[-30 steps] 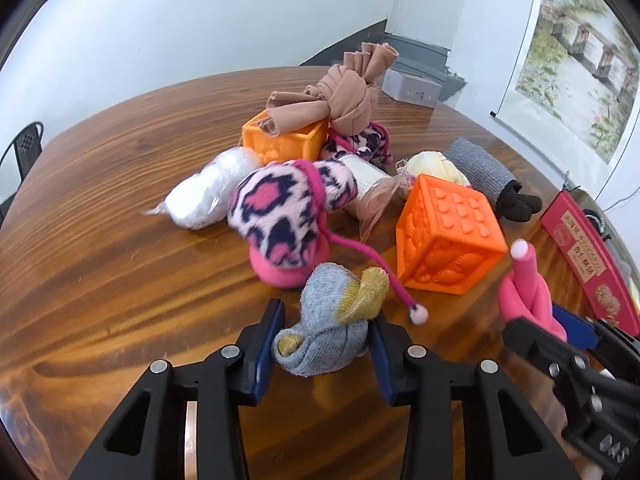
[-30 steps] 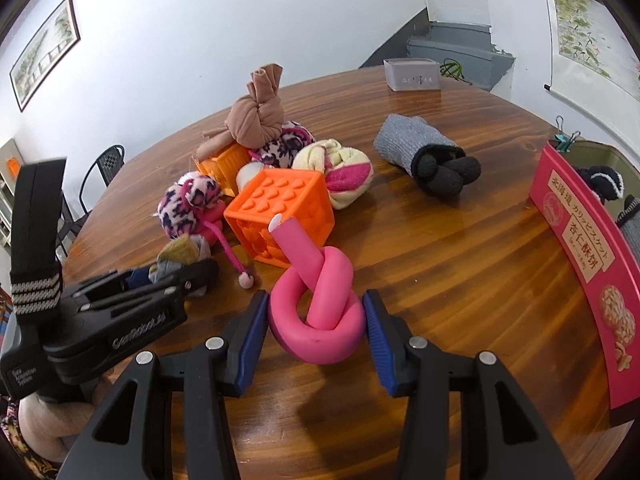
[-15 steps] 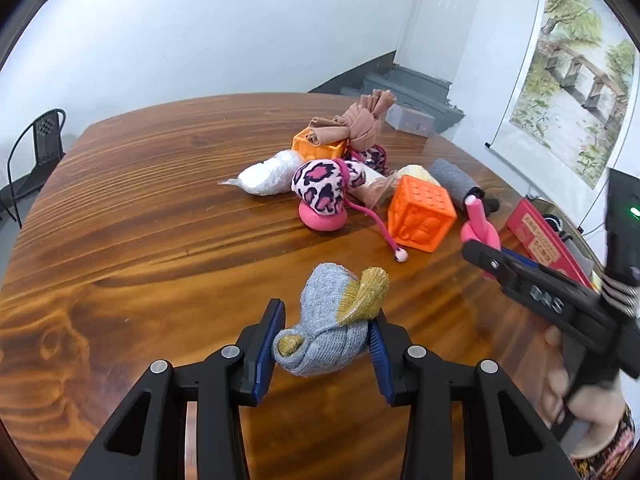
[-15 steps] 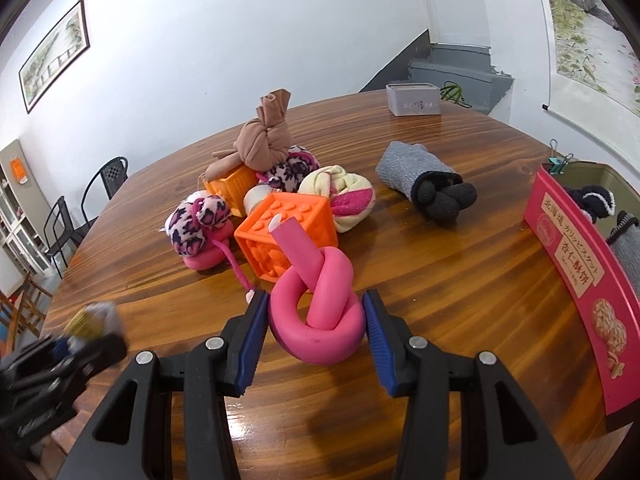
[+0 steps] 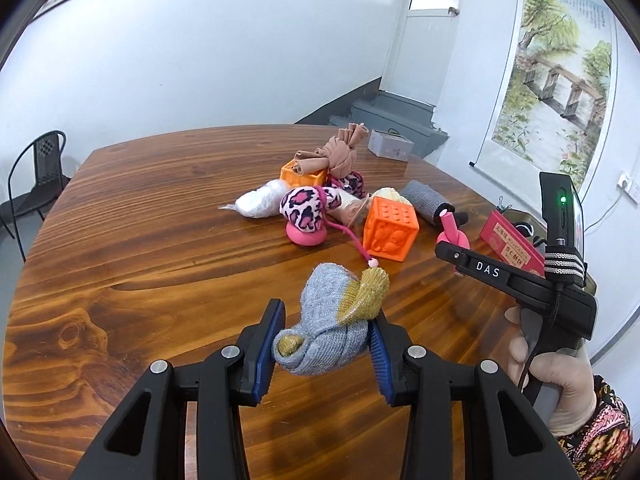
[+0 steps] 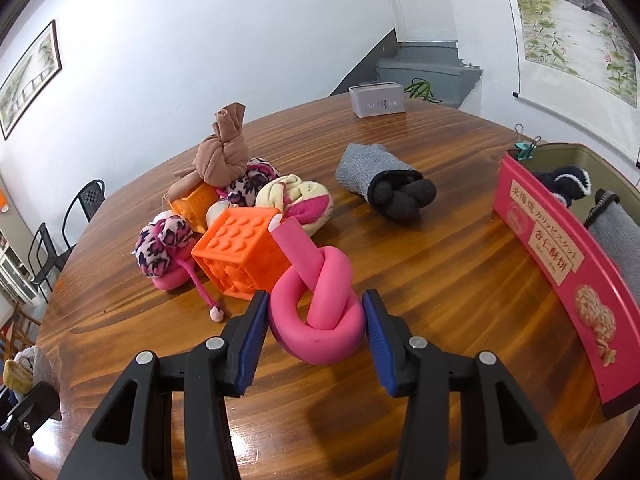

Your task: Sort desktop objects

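My left gripper (image 5: 326, 340) is shut on a rolled grey and yellow sock (image 5: 332, 328) and holds it above the wooden table (image 5: 140, 248), back from the pile. My right gripper (image 6: 316, 320) is shut on a pink knotted foam tube (image 6: 316, 300), held just above the table; it also shows in the left wrist view (image 5: 452, 236). The pile holds an orange studded cube (image 6: 240, 252), a pink leopard-print sock bundle (image 5: 306, 210), a tan knotted stocking (image 6: 222, 156) on a second orange cube (image 5: 302, 174), and a cream and pink sock ball (image 6: 298, 200).
A grey and black sock roll (image 6: 384, 180) lies right of the pile. A pink biscuit box (image 6: 560, 256) with dark socks behind it stands at the right edge. A white wrapped bundle (image 5: 260, 202) lies left of the pile. A small grey box (image 6: 376, 100) sits far back.
My left gripper has pulled back and up from the pile with the grey sock. My right gripper has lifted slightly and drawn back with the pink tube.
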Tool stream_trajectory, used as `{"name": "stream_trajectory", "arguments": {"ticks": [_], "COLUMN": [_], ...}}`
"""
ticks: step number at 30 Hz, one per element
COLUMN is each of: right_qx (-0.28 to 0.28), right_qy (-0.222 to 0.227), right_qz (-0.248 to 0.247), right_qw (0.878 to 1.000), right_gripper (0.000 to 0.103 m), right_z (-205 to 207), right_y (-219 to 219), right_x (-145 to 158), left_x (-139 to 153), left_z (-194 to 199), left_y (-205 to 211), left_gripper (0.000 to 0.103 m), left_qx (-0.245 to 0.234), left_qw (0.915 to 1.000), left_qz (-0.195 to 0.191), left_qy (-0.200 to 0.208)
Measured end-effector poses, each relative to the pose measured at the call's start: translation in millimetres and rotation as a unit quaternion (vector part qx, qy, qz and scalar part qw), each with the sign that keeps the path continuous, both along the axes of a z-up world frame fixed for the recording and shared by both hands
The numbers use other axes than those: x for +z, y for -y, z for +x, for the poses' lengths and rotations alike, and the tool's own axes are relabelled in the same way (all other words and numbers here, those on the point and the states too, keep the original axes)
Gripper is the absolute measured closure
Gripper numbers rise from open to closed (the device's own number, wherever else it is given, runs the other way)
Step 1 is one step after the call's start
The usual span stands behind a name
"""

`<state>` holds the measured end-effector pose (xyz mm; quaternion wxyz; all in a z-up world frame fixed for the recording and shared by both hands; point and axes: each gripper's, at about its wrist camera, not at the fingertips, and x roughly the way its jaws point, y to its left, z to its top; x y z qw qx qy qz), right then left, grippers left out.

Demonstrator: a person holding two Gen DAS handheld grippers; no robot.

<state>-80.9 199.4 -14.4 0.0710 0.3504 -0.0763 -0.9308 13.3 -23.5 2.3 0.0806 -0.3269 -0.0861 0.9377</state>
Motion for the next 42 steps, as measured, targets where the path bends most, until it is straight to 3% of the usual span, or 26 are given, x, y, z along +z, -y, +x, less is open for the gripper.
{"name": "stream_trajectory", "arguments": {"ticks": [5,16,21,27,31,34,42], "right_qx": [-0.006,0.029,0.034,-0.009,0.001,0.001,-0.024], "right_qy": [0.003,0.008,-0.015,-0.018,-0.038,-0.04,-0.069], "right_qz": [0.001,-0.023,-0.027,0.002,0.031,0.007,0.003], "right_qw": [1.0,0.999,0.999,1.0,0.999,0.999,0.997], "right_gripper": [0.051,0.051,0.052,0.052,0.052,0.051,0.052], "right_z": [0,7,18,21,26,39,89], "right_y": [-1,11,20,23,28,26,6], "right_x": [0,0,6,8,11,13,28], "left_x": [6,-4,-4,-2,4,11,19], "left_z": [5,1,1,-4,7,16,23], "left_y": [-3,0,5,15,17,5,-10], "left_gripper": [0.061,0.061,0.061,0.061,0.061,0.061,0.061], "left_qx": [-0.007,0.02,0.023,0.033,0.027,0.017,-0.016], "left_qw": [0.9999,0.9994,0.9994,0.9993,0.9995,0.9987,0.9983], "left_qz": [0.007,-0.026,-0.026,-0.014,0.001,-0.016,-0.001], "left_qy": [-0.011,-0.006,-0.01,-0.006,-0.018,-0.046,-0.057]}}
